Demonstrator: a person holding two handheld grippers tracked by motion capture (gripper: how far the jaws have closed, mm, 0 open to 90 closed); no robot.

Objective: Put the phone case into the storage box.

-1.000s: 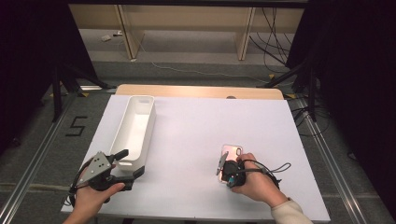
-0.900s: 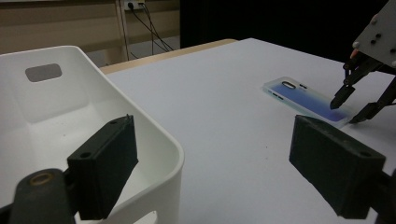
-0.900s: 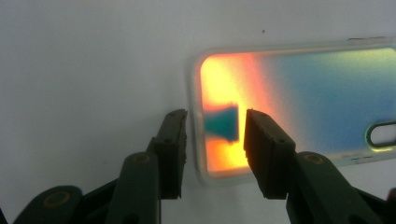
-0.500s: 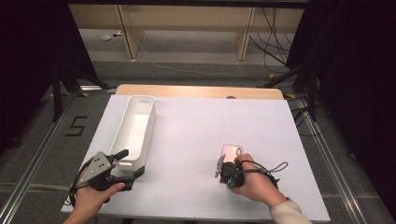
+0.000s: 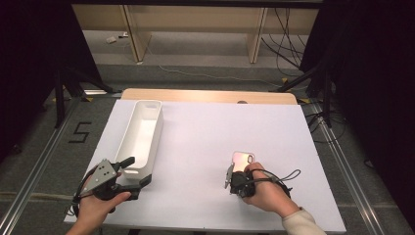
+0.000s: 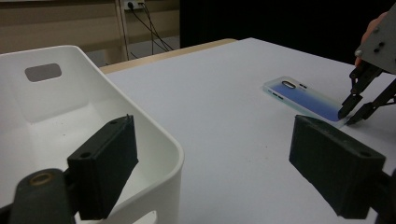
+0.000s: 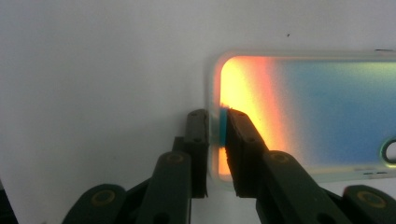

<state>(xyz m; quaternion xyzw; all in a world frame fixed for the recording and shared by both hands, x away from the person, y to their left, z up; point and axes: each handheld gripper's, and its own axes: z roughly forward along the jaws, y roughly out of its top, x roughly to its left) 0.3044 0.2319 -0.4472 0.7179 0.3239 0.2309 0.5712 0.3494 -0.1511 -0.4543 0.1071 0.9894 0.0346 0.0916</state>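
Note:
A translucent phone case (image 5: 242, 158) with a blue-to-orange sheen lies flat on the white table, right of centre. My right gripper (image 5: 234, 172) sits at its near short end. In the right gripper view the case (image 7: 317, 112) has its raised rim pinched between the jaws of that gripper (image 7: 215, 122), which have just been closing. My left gripper (image 5: 138, 171) is open at the near end of a long white bin (image 5: 147, 105). In the left gripper view its jaws (image 6: 210, 135) straddle the bin's corner (image 6: 154, 135), one inside, one over the table, neither pressing.
The bin runs front to back along the table's left side and looks empty. The left gripper view shows the case (image 6: 303, 95) and the right gripper (image 6: 352, 112) farther off. A wooden strip (image 5: 210, 95) borders the table's far edge.
The right gripper's jaws have narrowed onto the case's near rim. Both hands and the case have stayed where they were.

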